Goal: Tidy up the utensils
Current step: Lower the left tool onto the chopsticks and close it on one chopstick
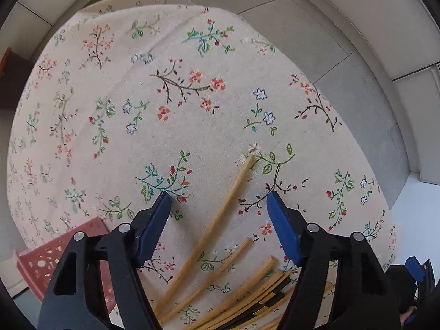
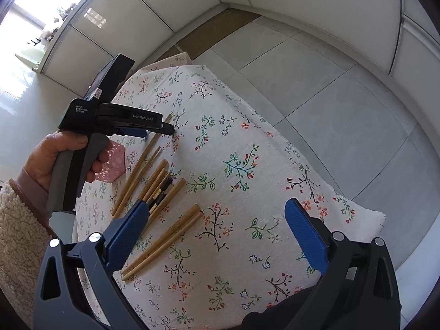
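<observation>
Several wooden chopsticks (image 2: 143, 176) lie fanned out on the floral tablecloth (image 2: 247, 137), with dark ones (image 2: 162, 189) among them and a separate pair (image 2: 167, 239) nearer my right gripper. My left gripper (image 1: 218, 199) points down over the cloth. Its jaws stand apart on either side of one long chopstick (image 1: 217, 222), and the pads do not touch it. In the right wrist view the left gripper (image 2: 169, 130) hangs over the far ends of the chopsticks. My right gripper (image 2: 217, 207) is open above the table with nothing between its fingers.
A pink perforated basket (image 2: 117, 165) stands at the table's left edge, also seen as the pink basket (image 1: 41, 261) beside the left gripper. A person's hand (image 2: 55, 159) in a fleece sleeve holds the left gripper. Grey floor tiles (image 2: 330, 96) surround the small table.
</observation>
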`<state>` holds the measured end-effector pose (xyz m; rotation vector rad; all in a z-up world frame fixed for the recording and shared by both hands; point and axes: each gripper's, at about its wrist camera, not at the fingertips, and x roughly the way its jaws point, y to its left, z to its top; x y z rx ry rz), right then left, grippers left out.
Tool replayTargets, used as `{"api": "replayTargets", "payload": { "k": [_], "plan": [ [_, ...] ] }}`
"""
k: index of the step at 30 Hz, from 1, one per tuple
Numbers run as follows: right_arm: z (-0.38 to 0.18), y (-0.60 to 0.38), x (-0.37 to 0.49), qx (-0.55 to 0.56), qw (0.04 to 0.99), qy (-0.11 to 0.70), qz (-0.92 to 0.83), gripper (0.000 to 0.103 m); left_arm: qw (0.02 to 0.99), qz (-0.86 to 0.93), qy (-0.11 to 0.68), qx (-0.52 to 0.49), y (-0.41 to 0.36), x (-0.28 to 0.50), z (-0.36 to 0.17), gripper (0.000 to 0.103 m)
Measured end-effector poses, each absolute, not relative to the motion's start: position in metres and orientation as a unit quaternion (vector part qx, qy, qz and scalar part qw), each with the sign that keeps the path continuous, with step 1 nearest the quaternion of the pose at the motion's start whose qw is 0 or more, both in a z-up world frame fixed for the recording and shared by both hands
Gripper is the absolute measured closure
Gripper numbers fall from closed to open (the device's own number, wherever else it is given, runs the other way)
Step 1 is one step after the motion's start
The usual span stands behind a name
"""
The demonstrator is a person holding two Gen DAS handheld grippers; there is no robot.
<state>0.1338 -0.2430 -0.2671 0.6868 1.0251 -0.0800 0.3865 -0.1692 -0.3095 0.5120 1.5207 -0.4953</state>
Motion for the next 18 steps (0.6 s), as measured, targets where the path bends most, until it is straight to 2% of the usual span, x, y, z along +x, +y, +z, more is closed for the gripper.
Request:
{"api": "replayTargets", "payload": {
  "k": [4, 8, 10, 11, 12, 18],
  "plan": [
    [-0.270, -0.242, 0.136, 0.322, 0.812, 0.485, -0.036, 0.006, 0.662, -0.240, 0.665, 0.248, -0.169, 0.386, -0.310, 0.031],
    [-0.271, -0.240, 0.138, 0.315, 0.812, 0.490, -0.036, 0.006, 0.665, -0.251, 0.653, 0.261, -0.175, 0.381, -0.310, 0.044],
    [-0.270, -0.238, 0.138, 0.311, 0.813, 0.490, -0.036, 0.006, 0.666, -0.257, 0.650, 0.261, -0.177, 0.380, -0.308, 0.062],
    [-0.270, -0.238, 0.138, 0.311, 0.813, 0.490, -0.036, 0.007, 0.665, -0.261, 0.652, 0.255, -0.178, 0.376, -0.306, 0.084],
    [-0.271, -0.239, 0.138, 0.312, 0.812, 0.491, -0.036, 0.007, 0.665, -0.259, 0.653, 0.255, -0.177, 0.376, -0.305, 0.093],
    [-0.274, -0.238, 0.142, 0.316, 0.807, 0.498, -0.032, 0.007, 0.692, -0.256, 0.637, 0.221, -0.161, 0.368, -0.298, 0.095]
  ]
}}
